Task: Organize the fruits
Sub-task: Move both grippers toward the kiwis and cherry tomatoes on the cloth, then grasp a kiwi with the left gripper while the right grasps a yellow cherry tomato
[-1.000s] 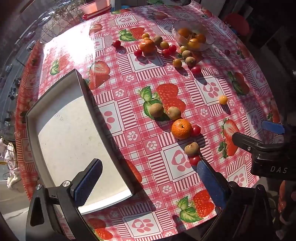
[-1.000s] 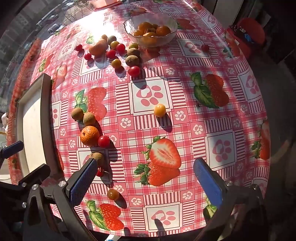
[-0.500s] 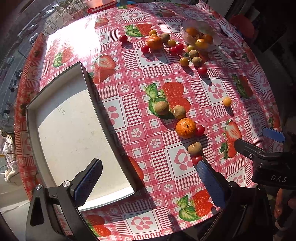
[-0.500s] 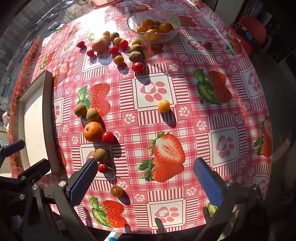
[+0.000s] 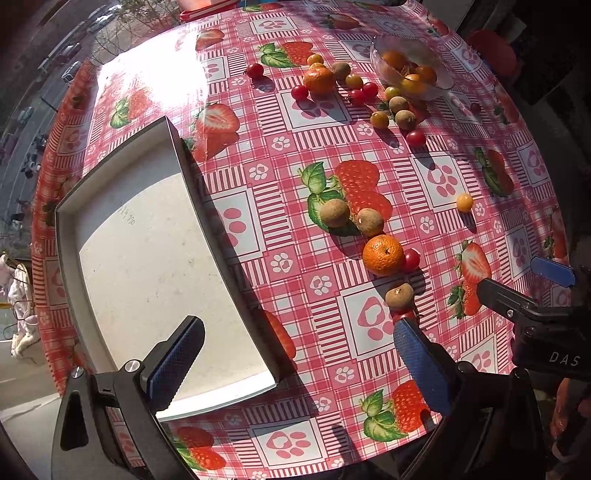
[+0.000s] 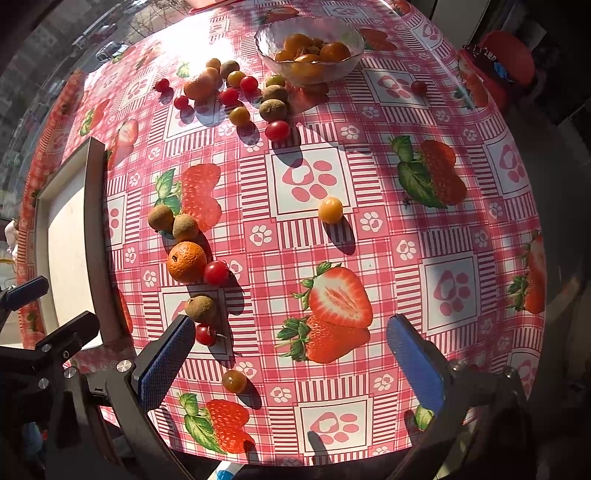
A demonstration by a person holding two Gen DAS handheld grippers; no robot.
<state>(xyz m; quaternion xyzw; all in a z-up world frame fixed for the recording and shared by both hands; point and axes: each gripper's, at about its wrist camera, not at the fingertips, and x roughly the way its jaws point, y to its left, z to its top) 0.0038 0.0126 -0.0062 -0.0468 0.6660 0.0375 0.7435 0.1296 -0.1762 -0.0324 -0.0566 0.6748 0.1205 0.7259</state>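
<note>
Loose fruit lies on a strawberry-print tablecloth. A near group holds an orange point(image 5: 382, 254) point(image 6: 186, 261), brown fruits point(image 5: 334, 213) point(image 6: 200, 308) and red tomatoes point(image 6: 216, 273). A single yellow fruit point(image 6: 330, 210) lies mid-table. A far group lies beside a glass bowl point(image 6: 347, 35) point(image 5: 443, 79) holding orange fruits. An empty white tray point(image 5: 147, 266) point(image 6: 66, 236) sits at left. My left gripper point(image 5: 295, 365) is open and empty above the tray's near corner. My right gripper point(image 6: 291, 358) is open and empty above the table's near edge.
The round table's edge point(image 6: 332, 461) curves close in front. A red seat point(image 6: 506, 55) stands beyond the far right side. The right gripper's finger shows in the left wrist view point(image 5: 509, 299). An olive-brown fruit point(image 6: 233, 381) lies near the front edge.
Both grippers have drawn slightly back and up from the table; the fruit appears a little lower in the views. Nothing on the table moved. Both stay open.
</note>
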